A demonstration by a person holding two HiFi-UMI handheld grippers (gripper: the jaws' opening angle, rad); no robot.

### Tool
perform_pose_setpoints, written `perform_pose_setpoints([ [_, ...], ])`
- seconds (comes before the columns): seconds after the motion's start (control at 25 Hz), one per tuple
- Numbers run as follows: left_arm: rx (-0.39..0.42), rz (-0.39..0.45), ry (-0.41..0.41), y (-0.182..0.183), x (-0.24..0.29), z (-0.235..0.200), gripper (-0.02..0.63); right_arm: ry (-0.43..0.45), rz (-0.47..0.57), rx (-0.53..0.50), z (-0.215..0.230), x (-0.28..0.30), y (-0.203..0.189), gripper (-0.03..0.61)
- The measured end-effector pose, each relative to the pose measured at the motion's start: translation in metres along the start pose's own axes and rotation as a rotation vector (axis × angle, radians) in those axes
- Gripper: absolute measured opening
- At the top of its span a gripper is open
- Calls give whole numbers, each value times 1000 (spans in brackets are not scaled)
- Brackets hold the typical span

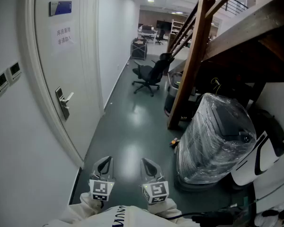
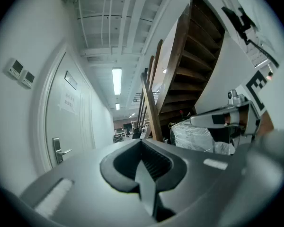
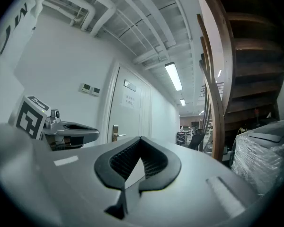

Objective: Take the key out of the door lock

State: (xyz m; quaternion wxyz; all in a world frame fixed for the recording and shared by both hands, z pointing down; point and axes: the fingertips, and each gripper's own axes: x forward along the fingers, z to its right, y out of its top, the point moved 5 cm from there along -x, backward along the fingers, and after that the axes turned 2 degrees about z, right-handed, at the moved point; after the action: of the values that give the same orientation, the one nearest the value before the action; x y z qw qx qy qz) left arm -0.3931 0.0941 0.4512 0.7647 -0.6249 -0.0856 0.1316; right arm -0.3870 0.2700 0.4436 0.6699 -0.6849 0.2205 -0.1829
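White door: shut, on the corridor's left wall.
Lock plate: by the door's nearer edge, with the handle, about mid height.
Key: too small to make out in any view (presumably in that lock).
Left gripper: jaws closed on nothing, held low by the person's body, well apart from the lock.
Right gripper: jaws closed and empty too, just beside the left one.
Risk one: closed jaws reaching the lock would knock the key or handle instead of taking it.
Risk two: a pull askew could jam or bend the key.
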Motion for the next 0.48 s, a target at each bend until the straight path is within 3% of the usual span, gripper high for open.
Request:
perform_pose_setpoints([
  [0.48, -25, -24, 6, -7, 2, 15, 0, 11, -10, 4, 9, -10, -4, -2],
])
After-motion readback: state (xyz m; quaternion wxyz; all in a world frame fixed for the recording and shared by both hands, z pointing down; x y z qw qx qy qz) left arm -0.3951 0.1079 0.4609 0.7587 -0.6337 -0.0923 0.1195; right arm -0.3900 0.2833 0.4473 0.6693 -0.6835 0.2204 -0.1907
